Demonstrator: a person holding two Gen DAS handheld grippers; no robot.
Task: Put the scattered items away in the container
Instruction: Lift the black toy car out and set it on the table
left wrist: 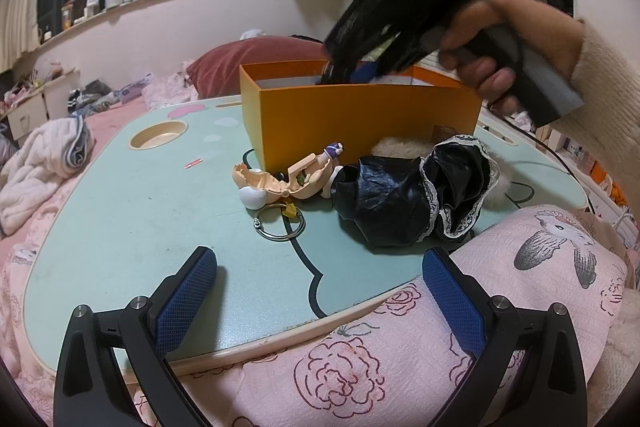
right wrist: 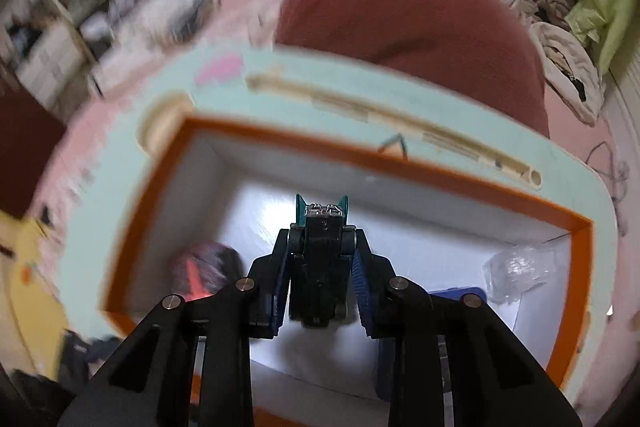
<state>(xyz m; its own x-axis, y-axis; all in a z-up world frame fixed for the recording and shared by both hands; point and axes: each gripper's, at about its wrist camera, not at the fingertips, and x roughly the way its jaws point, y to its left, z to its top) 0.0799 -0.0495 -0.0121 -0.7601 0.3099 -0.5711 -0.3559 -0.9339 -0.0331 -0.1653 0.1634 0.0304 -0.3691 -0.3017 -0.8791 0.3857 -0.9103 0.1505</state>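
Note:
An orange box (left wrist: 360, 123) with a white inside stands on the mint-green lap table (left wrist: 140, 227). My right gripper (right wrist: 322, 239) hangs over the orange box (right wrist: 440, 171), shut on a small black and teal toy car (right wrist: 320, 267). In the left wrist view the right gripper (left wrist: 344, 71) is blurred, its tips dipping behind the box's rim. In front of the box lie a peach toy shell (left wrist: 280, 179), a white ball (left wrist: 252, 197), a key ring (left wrist: 279, 225) and a black lace-trimmed cloth (left wrist: 408, 195). My left gripper (left wrist: 320, 267) stands open near the table's front edge, holding nothing.
Inside the box lie a clear plastic wrap (right wrist: 520, 267), a blue item (right wrist: 456, 297) and a dark reddish thing (right wrist: 208, 267). A red pillow (left wrist: 256, 63) lies behind the table, and a pink floral blanket (left wrist: 400, 347) bulges at its front right. A cup hollow (left wrist: 158, 139) sits at the table's far left.

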